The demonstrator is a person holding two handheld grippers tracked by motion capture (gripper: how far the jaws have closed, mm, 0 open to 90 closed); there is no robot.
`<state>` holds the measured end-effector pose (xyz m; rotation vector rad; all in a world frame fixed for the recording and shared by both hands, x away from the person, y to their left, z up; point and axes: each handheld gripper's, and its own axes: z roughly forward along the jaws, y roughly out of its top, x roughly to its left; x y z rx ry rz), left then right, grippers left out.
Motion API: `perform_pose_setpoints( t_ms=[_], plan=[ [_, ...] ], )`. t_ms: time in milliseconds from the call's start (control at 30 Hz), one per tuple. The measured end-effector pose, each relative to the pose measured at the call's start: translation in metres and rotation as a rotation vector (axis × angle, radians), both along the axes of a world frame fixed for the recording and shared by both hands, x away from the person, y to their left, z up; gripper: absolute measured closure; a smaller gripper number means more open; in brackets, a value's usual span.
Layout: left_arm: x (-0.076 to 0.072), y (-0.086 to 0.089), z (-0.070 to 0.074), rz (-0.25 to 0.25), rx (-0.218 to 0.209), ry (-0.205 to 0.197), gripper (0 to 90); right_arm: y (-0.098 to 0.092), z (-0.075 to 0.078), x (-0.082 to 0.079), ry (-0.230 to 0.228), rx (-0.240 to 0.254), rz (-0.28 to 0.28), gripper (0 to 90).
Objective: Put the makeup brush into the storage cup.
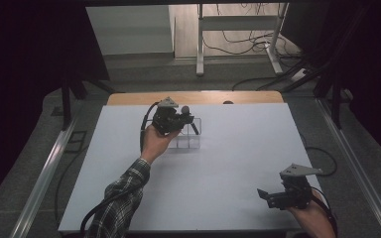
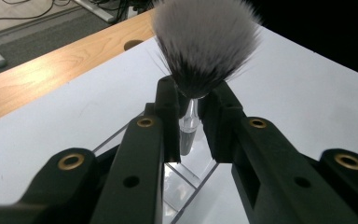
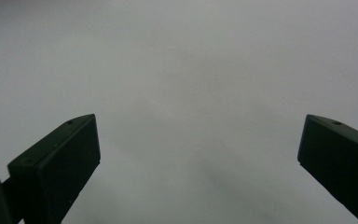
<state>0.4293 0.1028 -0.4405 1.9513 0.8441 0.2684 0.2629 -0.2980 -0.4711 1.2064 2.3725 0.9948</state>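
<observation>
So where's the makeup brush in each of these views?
High view: the makeup brush is upper centre, at the left gripper, above the clear organizer.
Left gripper view: its bristles are top centre, ferrule clamped between the jaws.
Right gripper view: open jaws over the bare white tabletop.
Shared landmark: the white tabletop.

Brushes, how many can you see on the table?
2. One brush is clamped in the left gripper above the clear organizer; a dark second brush leans in the organizer. More may be hidden behind the gripper.

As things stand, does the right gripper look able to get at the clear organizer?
Probably yes: the right gripper stands open over bare table, nothing between, though the left gripper holds a brush over the clear organizer.
</observation>
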Motion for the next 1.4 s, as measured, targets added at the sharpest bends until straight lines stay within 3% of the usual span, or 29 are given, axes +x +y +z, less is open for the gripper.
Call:
perform_pose_setpoints(
  t_ms=[633,1033,1233,1400],
  plan=[
    [0.0,-0.003,-0.018,0.004,0.002,0.034,76.9,0.001,-0.001,0.0,0.012,-0.013,0.007,0.0],
    [0.0,-0.003,-0.018,0.0,-0.004,0.034,75.1,0.001,-0.002,0.0,0.016,-0.019,0.012,0.0],
    [-0.001,-0.003,-0.017,0.001,-0.006,0.027,66.9,0.002,-0.002,0.0,0.017,-0.02,0.013,0.0],
    [-0.001,-0.003,-0.013,0.007,-0.008,0.018,51.5,0.002,-0.002,0.0,0.017,-0.02,0.014,0.0]
  ],
)
